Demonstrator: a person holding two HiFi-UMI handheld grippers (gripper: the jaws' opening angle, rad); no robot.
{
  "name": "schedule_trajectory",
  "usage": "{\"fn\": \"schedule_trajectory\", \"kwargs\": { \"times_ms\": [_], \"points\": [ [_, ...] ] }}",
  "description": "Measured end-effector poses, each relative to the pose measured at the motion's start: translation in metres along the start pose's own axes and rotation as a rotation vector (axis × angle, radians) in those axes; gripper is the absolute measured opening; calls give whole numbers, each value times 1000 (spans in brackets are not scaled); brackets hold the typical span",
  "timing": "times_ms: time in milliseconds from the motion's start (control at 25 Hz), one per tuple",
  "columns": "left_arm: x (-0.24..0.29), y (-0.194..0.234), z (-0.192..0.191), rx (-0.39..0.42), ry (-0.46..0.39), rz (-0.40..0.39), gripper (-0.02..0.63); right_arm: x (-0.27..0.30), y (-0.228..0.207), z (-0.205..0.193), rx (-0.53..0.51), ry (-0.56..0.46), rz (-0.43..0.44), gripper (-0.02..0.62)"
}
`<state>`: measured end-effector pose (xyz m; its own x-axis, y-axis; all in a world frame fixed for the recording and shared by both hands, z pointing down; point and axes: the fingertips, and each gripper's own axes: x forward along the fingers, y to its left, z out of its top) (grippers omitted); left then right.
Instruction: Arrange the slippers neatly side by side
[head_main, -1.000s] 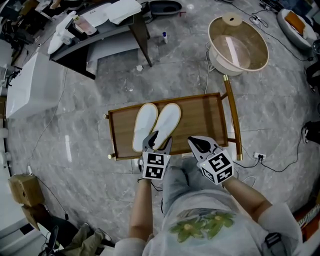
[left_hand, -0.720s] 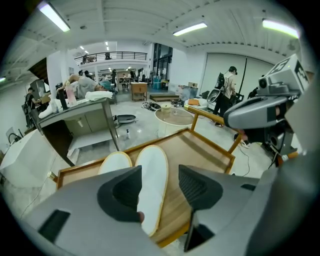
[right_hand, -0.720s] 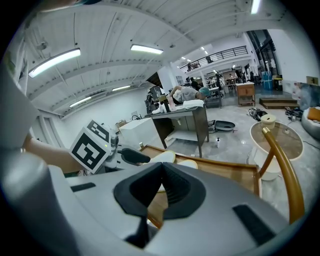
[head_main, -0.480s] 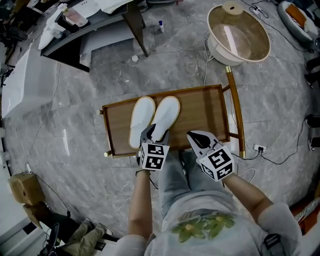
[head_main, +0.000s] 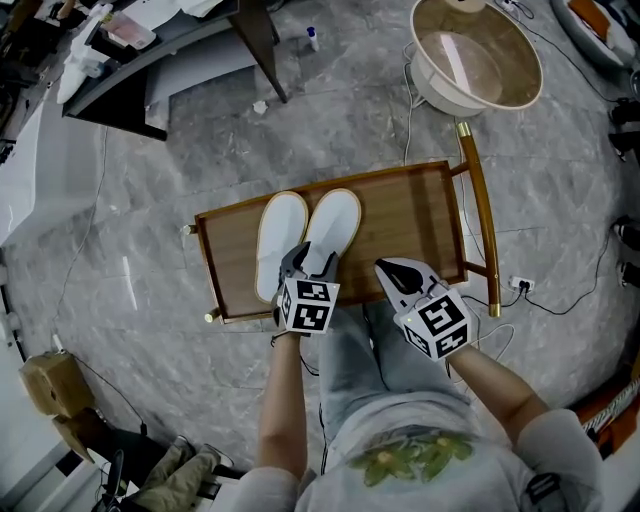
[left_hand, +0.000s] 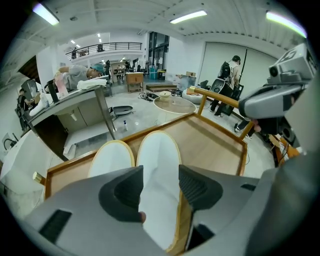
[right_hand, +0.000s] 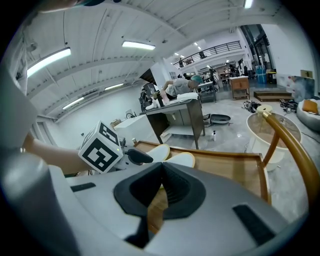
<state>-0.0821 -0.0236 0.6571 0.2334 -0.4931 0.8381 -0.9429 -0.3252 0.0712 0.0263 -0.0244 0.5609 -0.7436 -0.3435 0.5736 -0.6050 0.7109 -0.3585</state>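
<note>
Two white slippers lie side by side, toes away from me, on the left half of a low wooden tray (head_main: 420, 215). In the head view the left slipper (head_main: 275, 240) and right slipper (head_main: 335, 222) touch along their inner edges. My left gripper (head_main: 308, 262) hangs open over the right slipper's heel. Its own view shows that slipper (left_hand: 159, 155) in the gap between the jaws of the left gripper (left_hand: 161, 187), the pads not pressing on it, and the other slipper (left_hand: 111, 157) to the left. My right gripper (head_main: 393, 275) is shut and empty above the tray's near edge, seen also as the right gripper (right_hand: 161, 170).
The tray has a raised rim and a tall wooden handle rail (head_main: 480, 210) on its right side. A round beige tub (head_main: 478, 60) stands on the marble floor beyond it. A dark table (head_main: 150, 70) is at the far left. A plug and cable (head_main: 520, 285) lie at the right.
Both grippers have sunk toward the tray, the left one more, closing in on the right slipper's heel. The slippers have not moved.
</note>
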Motion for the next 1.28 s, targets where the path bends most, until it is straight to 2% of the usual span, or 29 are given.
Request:
{"fn": "schedule_trajectory", "kwargs": {
  "times_ms": [280,480,600,880,1120,1280],
  "points": [
    [14,3,-3,6,21,-12,229,7,-5,1,6,1,-16,6],
    [27,4,-11,28,68,-2,222,9,-8,-3,6,9,-19,6],
    [30,5,-15,37,87,10,198,10,-8,-6,10,18,-21,6],
    [32,16,-18,39,112,85,85,14,-7,-4,18,22,-15,6],
    [33,19,-19,10,120,90,44,17,-7,0,15,16,-9,6],
    [32,18,-19,-48,131,71,40,17,-9,0,13,16,-9,6]
  ]
}}
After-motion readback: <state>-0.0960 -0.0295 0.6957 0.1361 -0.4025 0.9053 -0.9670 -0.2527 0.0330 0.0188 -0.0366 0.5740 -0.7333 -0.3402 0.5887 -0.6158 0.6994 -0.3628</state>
